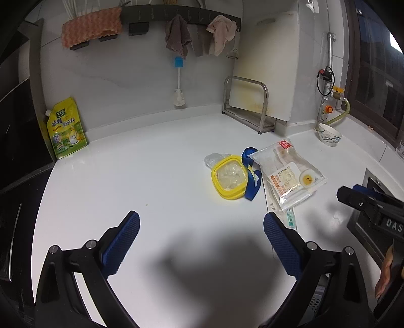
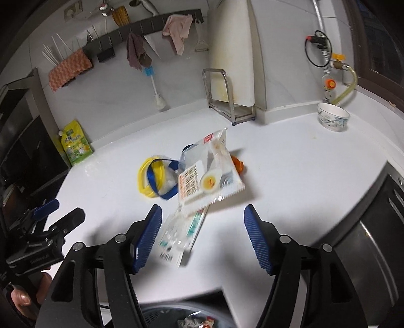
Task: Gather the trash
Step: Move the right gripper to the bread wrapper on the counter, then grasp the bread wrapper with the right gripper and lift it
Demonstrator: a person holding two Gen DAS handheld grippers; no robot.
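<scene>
Landmark for this entry: the yellow container [image 1: 229,177] near the middle of the white surface [image 1: 151,176].

Far left of it, against the back wall, I see a yellow-green seasoning pouch [image 1: 66,128] standing upright. Behind the container, a blue-handled brush [image 1: 178,83] hangs on the wall, with cloths on a dark rail [image 1: 176,15] above. Behind and to the right of the container stands a metal rack [image 1: 248,106] holding a white cutting board [image 1: 267,63].

The container is filled with crumpled clear plastic. A blue ribbon [image 1: 251,174] touches its right side. Just right of the ribbon lies a clear snack wrapper [image 1: 290,174] printed with an egg picture; a second clear wrapper with green print [image 2: 181,234] pokes out from under its near edge. An orange item [image 2: 237,162] shows behind the snack wrapper; I cannot tell what it is, the view is blurred there. Far right of the container, a patterned bowl [image 1: 329,135] sits by the wall.

Left gripper [image 1: 202,242]: fingers spread wide, nothing between them, held above bare surface on the near side of the container.

Right gripper [image 2: 203,234]: fingers wide apart, pads clear of the green-print wrapper that appears between them.

Below the right gripper, off the surface's near edge, a bin [image 2: 192,318] holds some crumpled trash.
</scene>
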